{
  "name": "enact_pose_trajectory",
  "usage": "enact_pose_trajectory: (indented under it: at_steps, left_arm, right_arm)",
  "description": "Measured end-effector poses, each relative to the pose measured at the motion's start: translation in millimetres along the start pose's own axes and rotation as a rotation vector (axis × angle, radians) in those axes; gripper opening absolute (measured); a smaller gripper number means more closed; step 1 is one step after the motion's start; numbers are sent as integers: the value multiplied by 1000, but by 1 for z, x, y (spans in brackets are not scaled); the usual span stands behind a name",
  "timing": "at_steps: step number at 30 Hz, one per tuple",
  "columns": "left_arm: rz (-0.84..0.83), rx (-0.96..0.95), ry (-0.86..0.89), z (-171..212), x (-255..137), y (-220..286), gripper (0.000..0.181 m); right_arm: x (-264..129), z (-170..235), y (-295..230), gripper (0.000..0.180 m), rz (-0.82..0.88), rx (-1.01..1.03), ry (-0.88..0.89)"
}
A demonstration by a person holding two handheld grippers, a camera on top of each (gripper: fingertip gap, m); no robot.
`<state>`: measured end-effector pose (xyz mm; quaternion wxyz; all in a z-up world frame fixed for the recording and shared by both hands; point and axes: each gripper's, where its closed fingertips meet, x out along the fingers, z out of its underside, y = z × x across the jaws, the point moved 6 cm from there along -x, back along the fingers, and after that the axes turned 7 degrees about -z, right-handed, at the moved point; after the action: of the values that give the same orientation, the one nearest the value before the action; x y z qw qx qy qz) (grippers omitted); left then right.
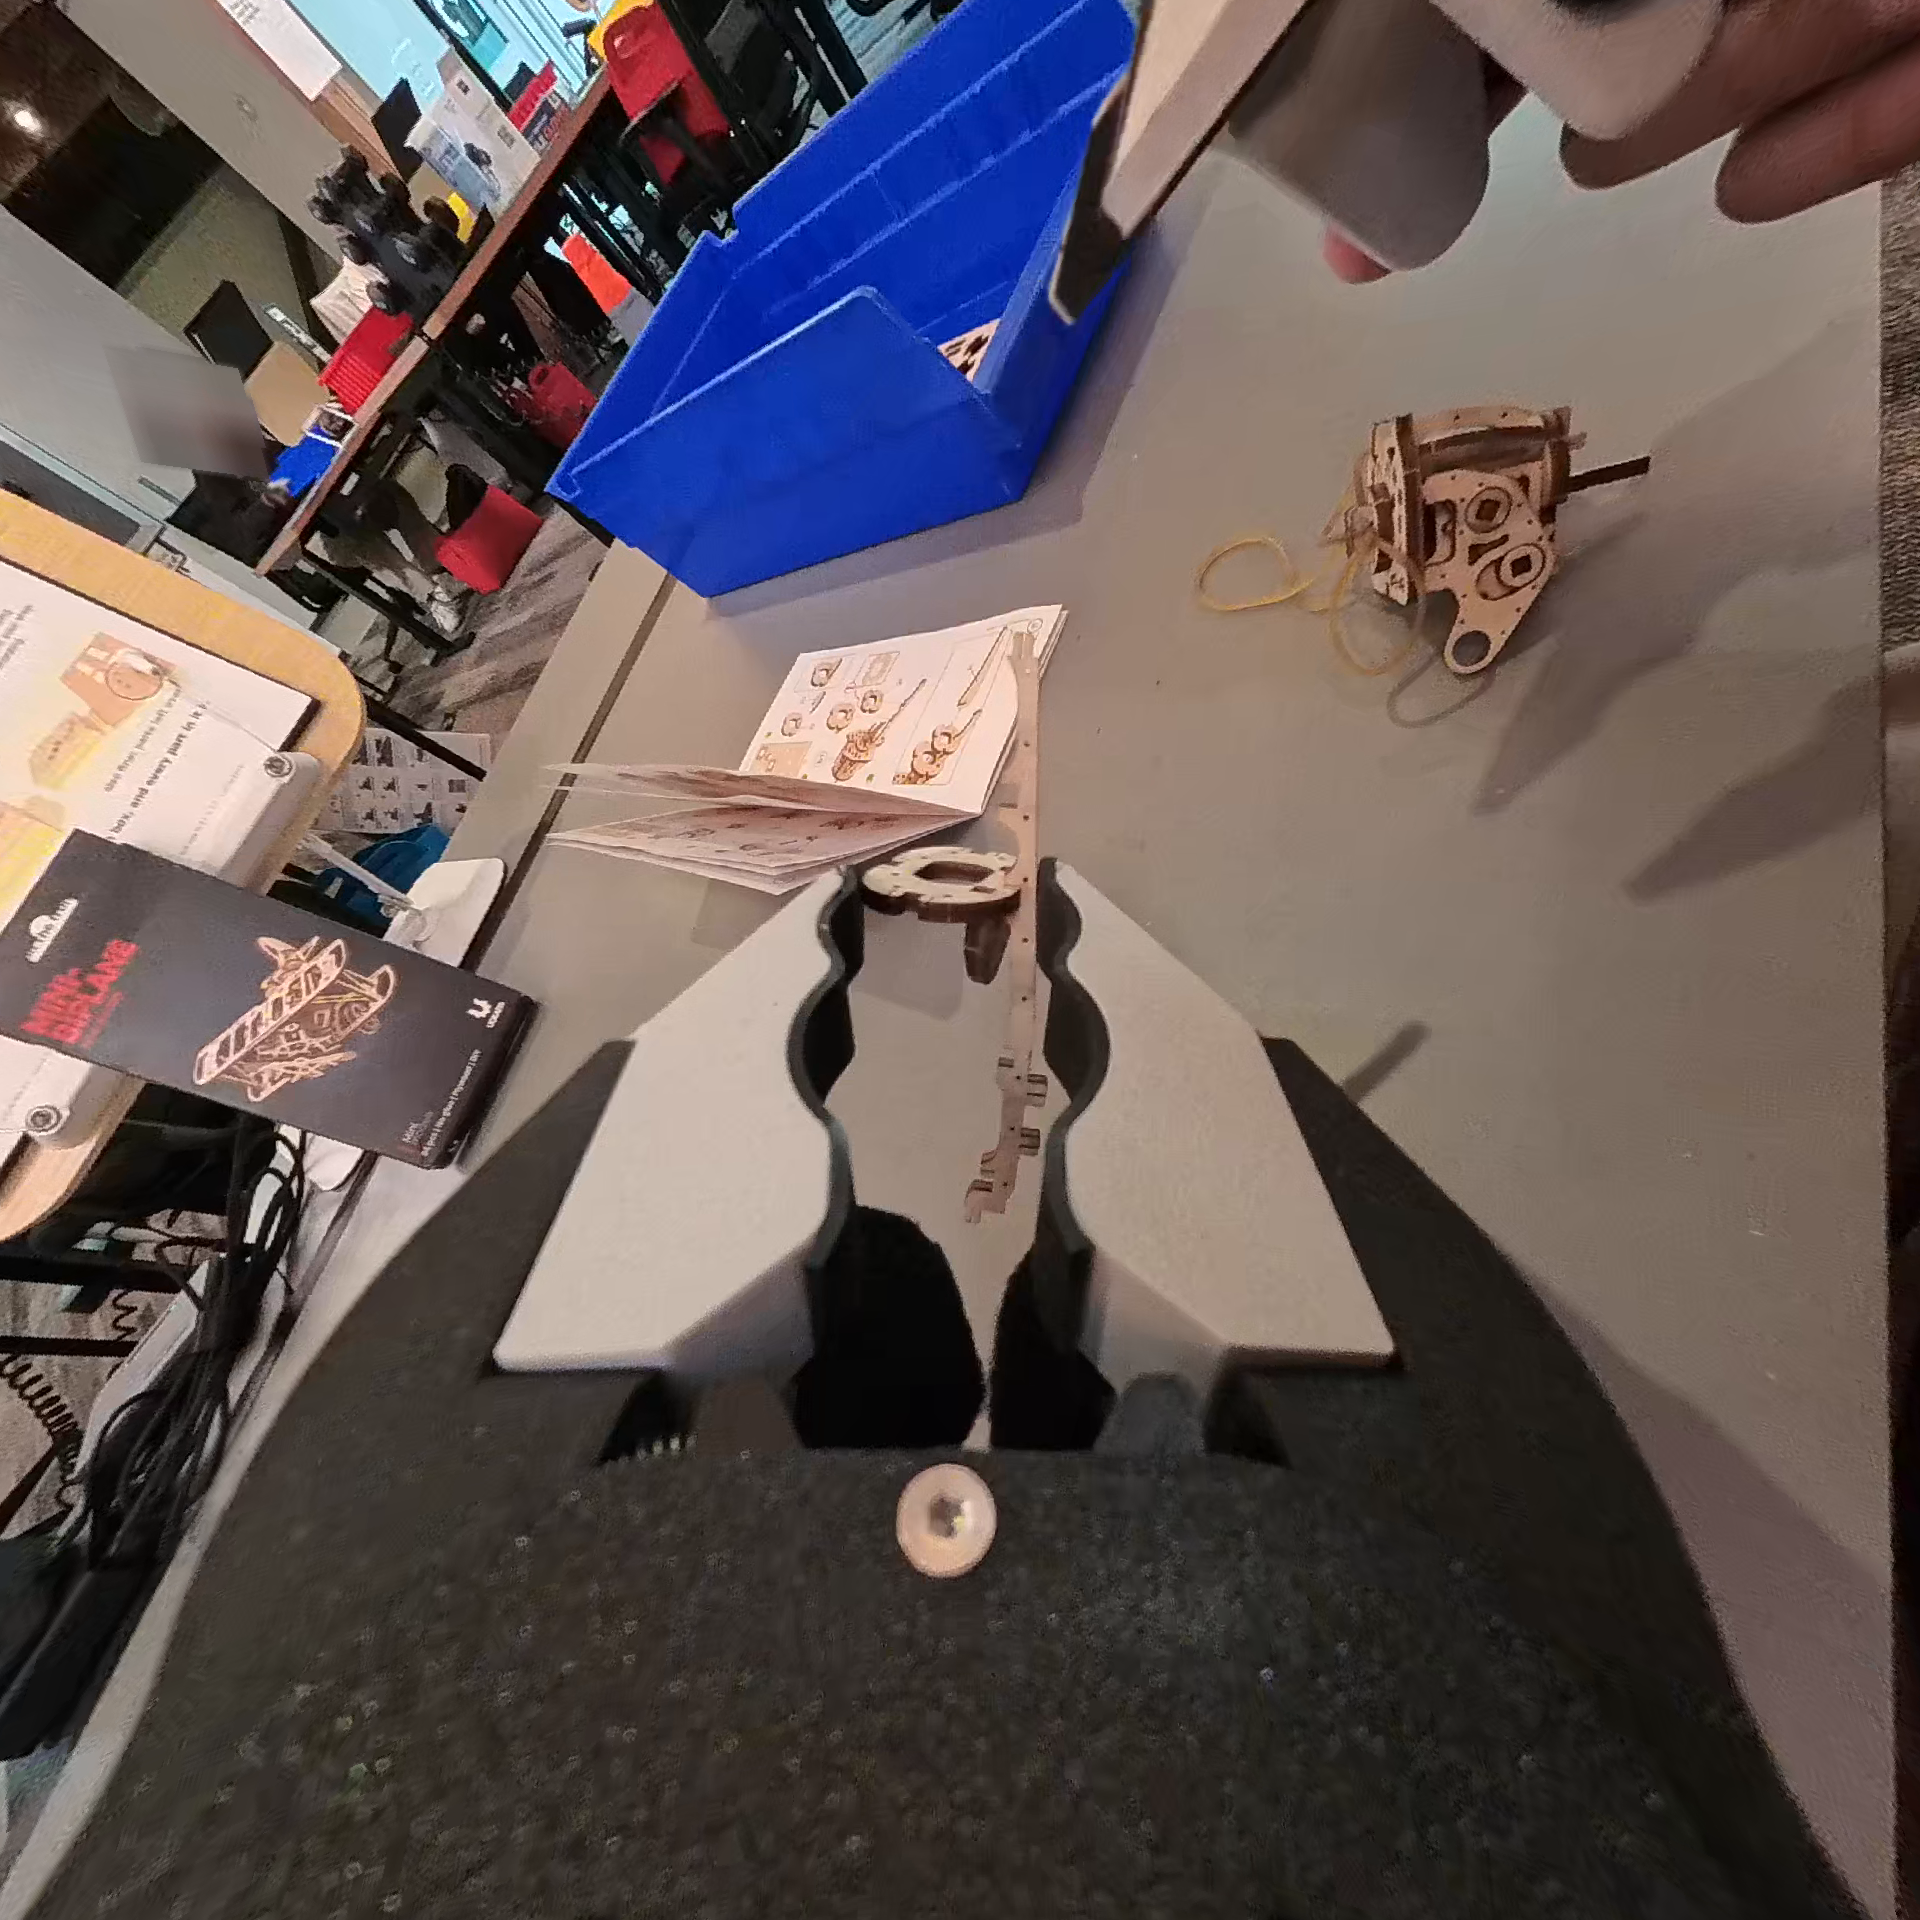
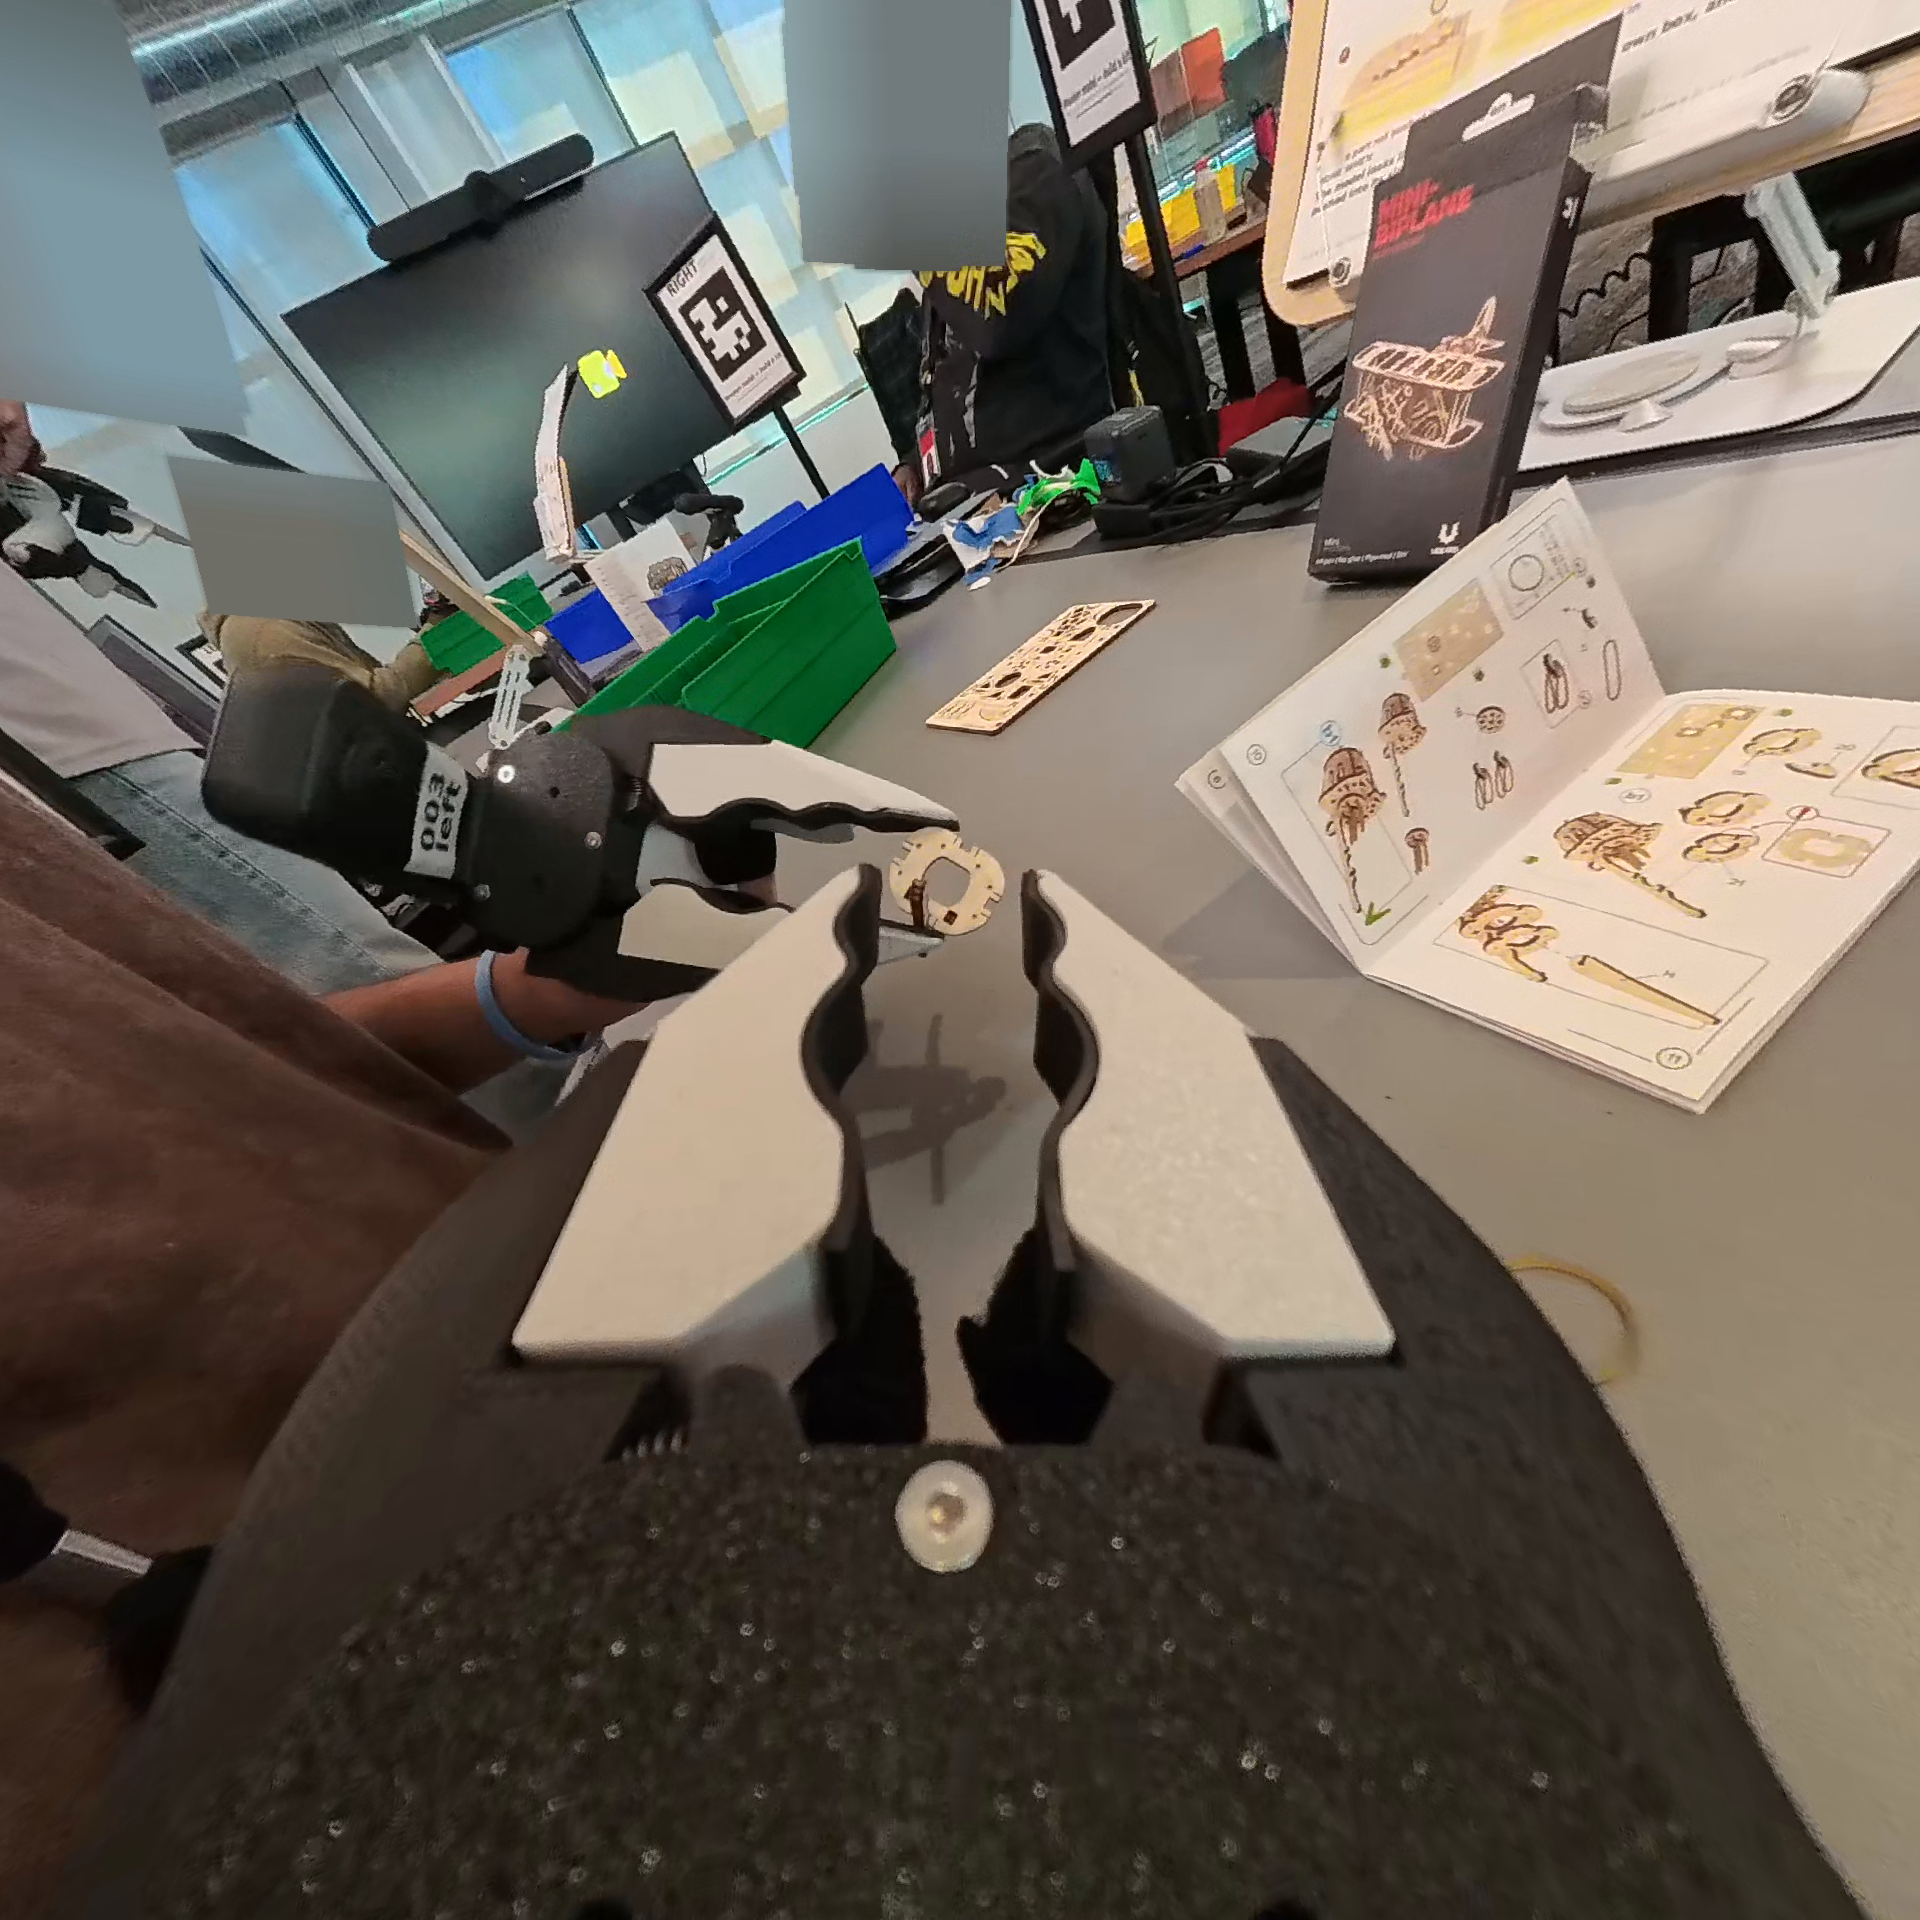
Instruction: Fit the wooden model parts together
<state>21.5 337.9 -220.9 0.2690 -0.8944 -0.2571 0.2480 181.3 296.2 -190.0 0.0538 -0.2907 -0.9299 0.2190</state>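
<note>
**Left gripper holds the ring, right gripper waits open**

We see the left gripper (image 1: 945,883) pinching a ring-shaped wooden part (image 1: 987,894) at its very tips, lifted above the grey table (image 2: 1247,1195). A long notched wooden strip (image 1: 1023,935) runs along the inner pad of this gripper's right finger, pointing toward 12 o'clock in the left wrist view. We cannot tell whether the strip is joined to the ring.

The right gripper (image 2: 943,894) has its fingers spread with nothing between them. In its own view the ring sits just beyond the tips at 12 o'clock, and the left gripper reaches in from 9 o'clock.

In the left wrist view a partly built wooden model (image 1: 1455,530) stands on the table at 1 o'clock. Yellow rubber bands (image 1: 1247,582) lie just beside it, and a blue bin (image 1: 831,416) sits at 11 o'clock.

In the right wrist view an open instruction booklet (image 2: 1507,831) lies at 2 o'clock. A black box (image 2: 1455,364) stands behind the booklet. A flat wooden parts sheet (image 2: 1039,665) lies at 12 o'clock, near a green bin (image 2: 779,655).
</note>
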Motion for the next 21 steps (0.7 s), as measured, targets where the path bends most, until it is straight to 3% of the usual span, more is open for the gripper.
enact_pose_trajectory:
  at_steps: [7,11,17,21]
  left_arm:
    - [-11,-37,30,-7,-3,-3,31]
    - [-25,20,41,-12,-5,2,31]
    - [-48,141,29,-17,-6,12,31]
    - [-47,147,27,-19,-6,16,31]
  right_arm:
    - [9,9,-4,25,8,28,-87]
    - [21,18,-9,16,25,16,-132]
    - [38,26,-16,19,-19,151,-126]
    - [42,35,-12,3,21,232,-148]
